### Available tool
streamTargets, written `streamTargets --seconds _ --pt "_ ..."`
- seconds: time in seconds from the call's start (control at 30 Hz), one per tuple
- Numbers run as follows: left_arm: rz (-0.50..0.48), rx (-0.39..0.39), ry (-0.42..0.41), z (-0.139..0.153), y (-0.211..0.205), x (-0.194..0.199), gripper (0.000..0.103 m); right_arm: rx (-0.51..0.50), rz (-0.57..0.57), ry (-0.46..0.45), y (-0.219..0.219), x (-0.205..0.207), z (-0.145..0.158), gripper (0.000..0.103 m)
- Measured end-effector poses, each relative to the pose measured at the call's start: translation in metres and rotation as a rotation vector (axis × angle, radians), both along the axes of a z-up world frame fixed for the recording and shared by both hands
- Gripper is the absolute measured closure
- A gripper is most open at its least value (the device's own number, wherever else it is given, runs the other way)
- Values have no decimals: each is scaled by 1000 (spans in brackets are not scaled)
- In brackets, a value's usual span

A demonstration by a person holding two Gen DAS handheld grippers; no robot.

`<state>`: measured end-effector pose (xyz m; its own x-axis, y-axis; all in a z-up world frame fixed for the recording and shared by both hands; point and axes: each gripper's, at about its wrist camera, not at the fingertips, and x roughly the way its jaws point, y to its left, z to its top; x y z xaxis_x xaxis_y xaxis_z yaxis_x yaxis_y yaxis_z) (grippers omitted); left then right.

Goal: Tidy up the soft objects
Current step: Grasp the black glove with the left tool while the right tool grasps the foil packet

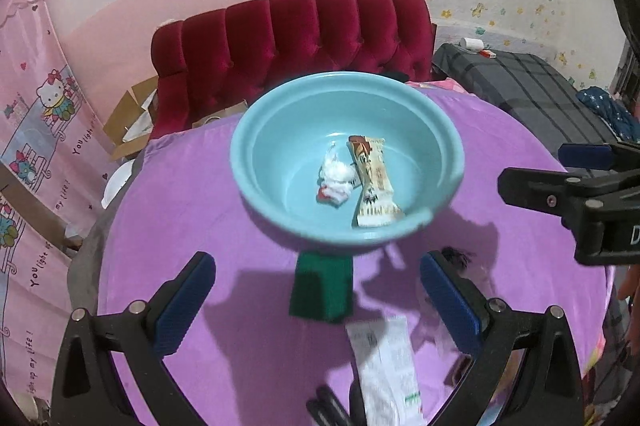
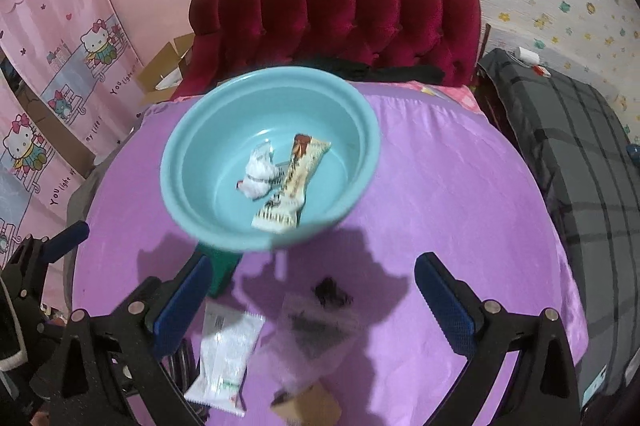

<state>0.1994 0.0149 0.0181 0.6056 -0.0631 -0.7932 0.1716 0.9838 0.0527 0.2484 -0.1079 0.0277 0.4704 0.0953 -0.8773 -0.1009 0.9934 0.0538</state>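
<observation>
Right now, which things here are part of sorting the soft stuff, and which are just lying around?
Part of the job:
- blue basin
- white bundle and snack wrapper, both in the basin
- green sponge, on the cloth
- white packet, on the cloth
- clear bag, on the cloth

Lying about:
- red headboard
- cardboard box
- grey plaid blanket

— Where can you bring a claw through?
— Your left claw gapes wide over the green block, which touches the teal basin. The white packet and clear bag crowd the bed's near edge.
— And open ground?
— Bare purple cover right of the basin; the red headboard walls the far side.
</observation>
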Motion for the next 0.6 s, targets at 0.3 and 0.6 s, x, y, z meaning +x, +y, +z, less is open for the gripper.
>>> streamTargets --seconds 0.3,0.6 --pt "-16 -5 -57 7 5 -57 0 -20 -20 -36 -14 -63 6 0" --pt "-15 -31 -108 -3 12 -105 0 -34 -26 -64 -28 -118 -2 0"
